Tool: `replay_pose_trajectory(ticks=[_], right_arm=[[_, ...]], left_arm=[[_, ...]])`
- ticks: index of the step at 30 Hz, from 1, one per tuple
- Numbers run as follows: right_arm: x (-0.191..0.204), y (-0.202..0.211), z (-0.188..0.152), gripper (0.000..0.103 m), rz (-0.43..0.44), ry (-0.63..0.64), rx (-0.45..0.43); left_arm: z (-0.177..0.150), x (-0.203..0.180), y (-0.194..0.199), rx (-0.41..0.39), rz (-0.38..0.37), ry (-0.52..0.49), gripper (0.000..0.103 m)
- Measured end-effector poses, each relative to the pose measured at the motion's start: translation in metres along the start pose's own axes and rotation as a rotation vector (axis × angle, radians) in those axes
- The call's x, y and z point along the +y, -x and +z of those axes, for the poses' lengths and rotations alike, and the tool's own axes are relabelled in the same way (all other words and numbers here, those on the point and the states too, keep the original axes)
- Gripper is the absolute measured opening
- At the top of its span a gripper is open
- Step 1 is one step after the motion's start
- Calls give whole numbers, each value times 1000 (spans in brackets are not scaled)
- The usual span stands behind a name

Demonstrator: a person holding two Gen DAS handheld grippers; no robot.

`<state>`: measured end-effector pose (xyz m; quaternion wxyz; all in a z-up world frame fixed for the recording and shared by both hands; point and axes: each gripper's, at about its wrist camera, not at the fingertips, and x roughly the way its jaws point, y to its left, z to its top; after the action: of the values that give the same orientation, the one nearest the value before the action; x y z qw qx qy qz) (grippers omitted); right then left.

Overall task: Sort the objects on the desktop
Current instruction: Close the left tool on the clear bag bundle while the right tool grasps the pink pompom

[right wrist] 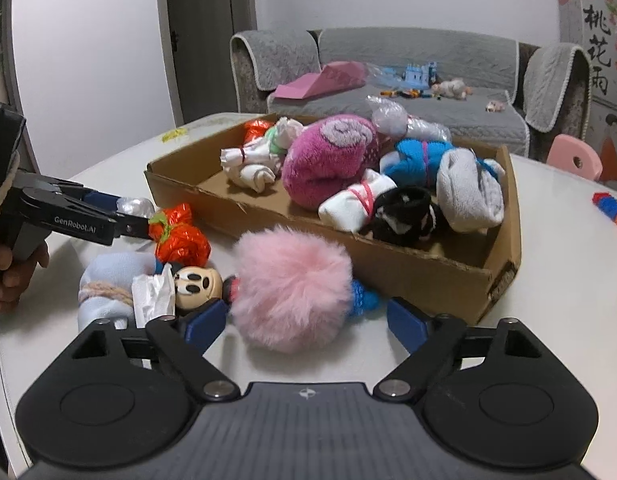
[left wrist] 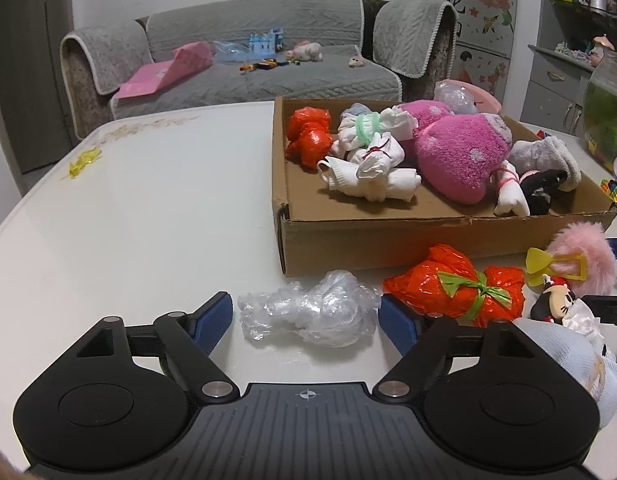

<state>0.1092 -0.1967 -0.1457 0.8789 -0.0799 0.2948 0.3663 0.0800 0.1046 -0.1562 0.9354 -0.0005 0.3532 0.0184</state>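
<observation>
A crumpled clear plastic bag (left wrist: 310,310) lies at lower centre between your left hand-held gripper's (left wrist: 306,314) wide-apart jaws, unpressed. Your right hand-held gripper (right wrist: 308,318) gapes around a pink pompom (right wrist: 290,288). Cardboard box (left wrist: 388,240) stands behind on the tabletop (left wrist: 128,200).

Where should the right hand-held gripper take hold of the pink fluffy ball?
Across the middle of the pink fluffy ball, coming straight forward from the near side. It lies on the table between the open right hand-held gripper fingers, round and soft, so its widest part should compress and hold.
</observation>
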Motion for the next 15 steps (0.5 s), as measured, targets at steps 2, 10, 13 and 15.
replay_pose_trajectory(ticks=[2, 10, 13, 15], right_arm=[[1, -5, 2, 86, -2, 4, 16], [-2, -12, 5, 83, 14, -25, 24], [-2, -11, 4, 80, 14, -26, 24], [-1, -11, 4, 76, 13, -23, 22]], left_arm=[[1, 1, -1, 2, 2, 5, 89], [0, -2, -4, 24, 14, -5, 103], [0, -2, -4, 24, 12, -4, 103], [0, -2, -4, 24, 11, -4, 103]])
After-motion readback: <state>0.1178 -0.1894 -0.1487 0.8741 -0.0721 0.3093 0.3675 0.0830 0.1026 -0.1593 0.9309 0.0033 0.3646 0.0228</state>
